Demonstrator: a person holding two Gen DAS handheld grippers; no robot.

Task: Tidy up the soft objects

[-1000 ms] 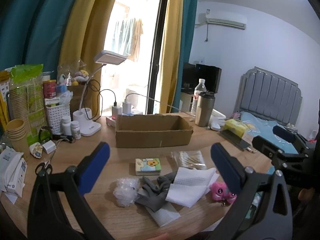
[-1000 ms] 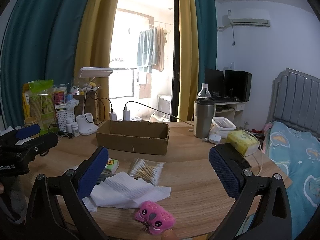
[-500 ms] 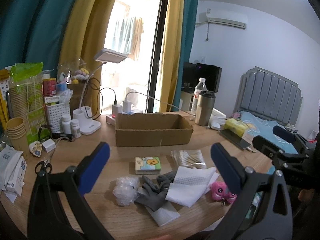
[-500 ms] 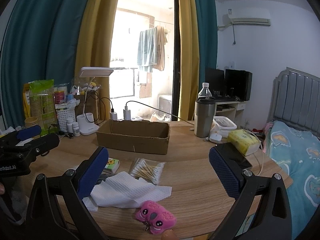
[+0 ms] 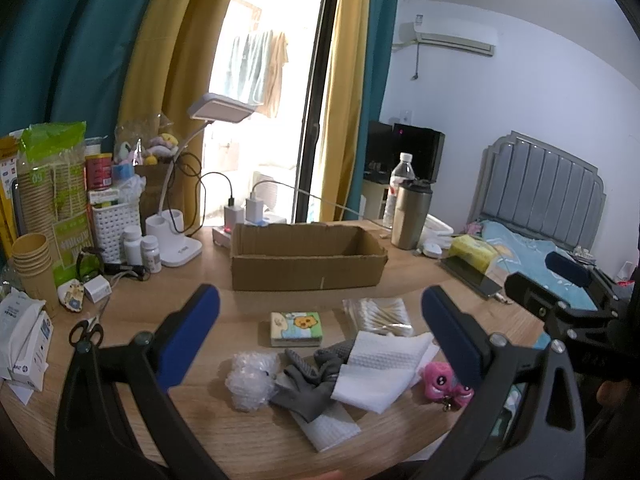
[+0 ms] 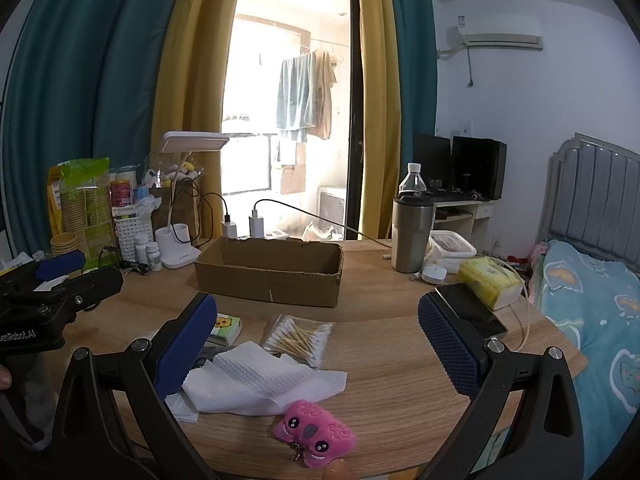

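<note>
So the biggest thing here is the round wooden table (image 5: 256,444), and toward its far side sits an open cardboard box (image 5: 308,272) with nothing visible inside from either view. Both grippers hover above the near edge with their blue pads spread wide apart and nothing between them: the left gripper (image 5: 320,340) looks down over the pile of soft stuff, and the right gripper (image 6: 316,344) is off to its right, well clear of everything on the wood. The soft things are all clustered on the near part of the table, in front of the box. Largest is the white textured cloth (image 5: 384,368), partly folded and lying over the grey gloves (image 5: 308,380), which in turn rest on another white sheet. Just left of the gloves, touching them, is a crumpled wad of bubble wrap (image 5: 252,380). Right of the cloth sits a small pink plush toy (image 6: 316,436) with a little metal clip, close to the table's front edge. Between the pile and the box lie a clear bag of cotton swabs (image 6: 298,338) and beside it a small pack of tissues (image 5: 296,328) with a cartoon print, flat on the table.
</note>
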